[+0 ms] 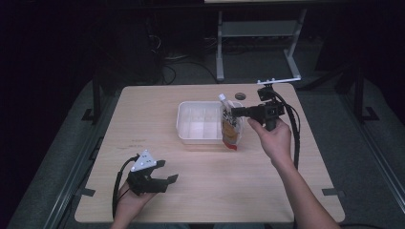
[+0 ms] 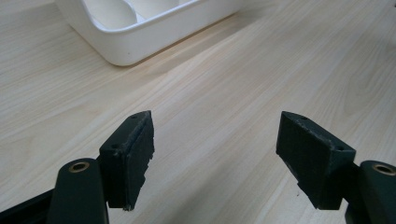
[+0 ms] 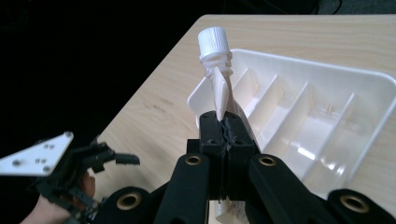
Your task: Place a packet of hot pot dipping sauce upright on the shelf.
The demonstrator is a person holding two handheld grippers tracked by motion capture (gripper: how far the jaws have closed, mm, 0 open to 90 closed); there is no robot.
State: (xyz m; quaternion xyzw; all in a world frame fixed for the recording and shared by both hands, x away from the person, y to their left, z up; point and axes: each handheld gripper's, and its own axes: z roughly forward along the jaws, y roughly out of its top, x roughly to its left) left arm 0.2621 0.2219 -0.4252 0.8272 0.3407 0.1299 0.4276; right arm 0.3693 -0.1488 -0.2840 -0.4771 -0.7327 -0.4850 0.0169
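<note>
A spouted pouch (image 1: 230, 133) with a white screw cap (image 3: 214, 42) and an orange print hangs upright at the right end of the white divided tray (image 1: 191, 136). My right gripper (image 1: 234, 112) comes in level from the right and is shut on the pouch's upper part, just below the spout (image 3: 219, 93). In the right gripper view its jaws (image 3: 226, 123) press together on the pouch film. My left gripper (image 1: 167, 171) rests near the table's front left, open, with only bare wood between its jaws (image 2: 215, 154). A corner of the tray (image 2: 140, 37) lies beyond it.
The tray's compartments (image 3: 299, 121) hold nothing. A dark round grommet (image 1: 240, 96) sits in the tabletop behind the tray, and a white bracket (image 1: 279, 80) stands at the far right corner. The left gripper (image 3: 93, 163) also appears low left in the right gripper view.
</note>
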